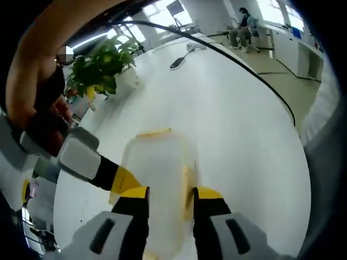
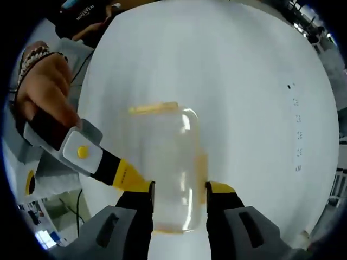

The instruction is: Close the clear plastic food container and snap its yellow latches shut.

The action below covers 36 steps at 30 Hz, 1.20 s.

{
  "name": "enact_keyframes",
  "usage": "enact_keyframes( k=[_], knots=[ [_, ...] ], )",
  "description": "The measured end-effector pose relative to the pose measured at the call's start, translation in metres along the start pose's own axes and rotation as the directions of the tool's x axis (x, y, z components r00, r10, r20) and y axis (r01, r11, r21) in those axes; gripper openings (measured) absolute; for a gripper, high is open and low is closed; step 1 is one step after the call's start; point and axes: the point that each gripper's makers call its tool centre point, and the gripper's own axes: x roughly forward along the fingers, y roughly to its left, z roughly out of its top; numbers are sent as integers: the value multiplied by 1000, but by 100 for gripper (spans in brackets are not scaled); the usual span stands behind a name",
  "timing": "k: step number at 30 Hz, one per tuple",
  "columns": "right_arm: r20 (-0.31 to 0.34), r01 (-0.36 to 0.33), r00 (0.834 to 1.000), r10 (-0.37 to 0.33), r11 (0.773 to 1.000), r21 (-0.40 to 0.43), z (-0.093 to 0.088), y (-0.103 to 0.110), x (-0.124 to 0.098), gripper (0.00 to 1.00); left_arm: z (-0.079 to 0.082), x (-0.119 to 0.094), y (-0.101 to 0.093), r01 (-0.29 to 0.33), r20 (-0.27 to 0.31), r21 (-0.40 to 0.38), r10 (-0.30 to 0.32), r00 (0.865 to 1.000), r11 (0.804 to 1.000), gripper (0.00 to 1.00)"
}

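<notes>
An open office: a large white table (image 1: 233, 108), potted plant (image 1: 97, 70), and windows (image 1: 162, 8) behind.

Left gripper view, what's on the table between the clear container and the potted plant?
Nothing: in the left gripper view only bare white table lies between the clear container and the potted plant.

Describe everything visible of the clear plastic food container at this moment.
The clear plastic food container is a translucent, rounded-rectangular box with glossy highlights, lying on the white table. Yellow latches show at its far end and along its right side; whether they are snapped cannot be told. In the left gripper view it sits between that gripper's jaws. In the right gripper view the right gripper straddles its near end, while the other gripper's yellow tip meets its left edge.
</notes>
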Motion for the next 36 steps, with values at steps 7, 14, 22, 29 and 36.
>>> enact_keyframes(
  k=[7,14,22,29,36],
  knots=[
    [28,-17,999,17,1000,-7,0,3,0,35,-1,-1,2,2,18,-22,-2,1000,1000,22],
    [3,-30,1000,30,1000,-4,0,2,0,35,-1,-1,0,-36,26,31,35,999,999,19],
    [22,-76,997,77,997,-7,-2,5,-1,35,2,1,2,-63,26,58,62,998,996,19],
    [86,-210,973,212,977,-34,1,0,3,32,1,1,2,-64,26,80,62,998,995,19],
    [59,-277,958,282,958,-77,6,4,3,31,-2,2,-1,-66,51,64,63,997,996,19]
  ],
)
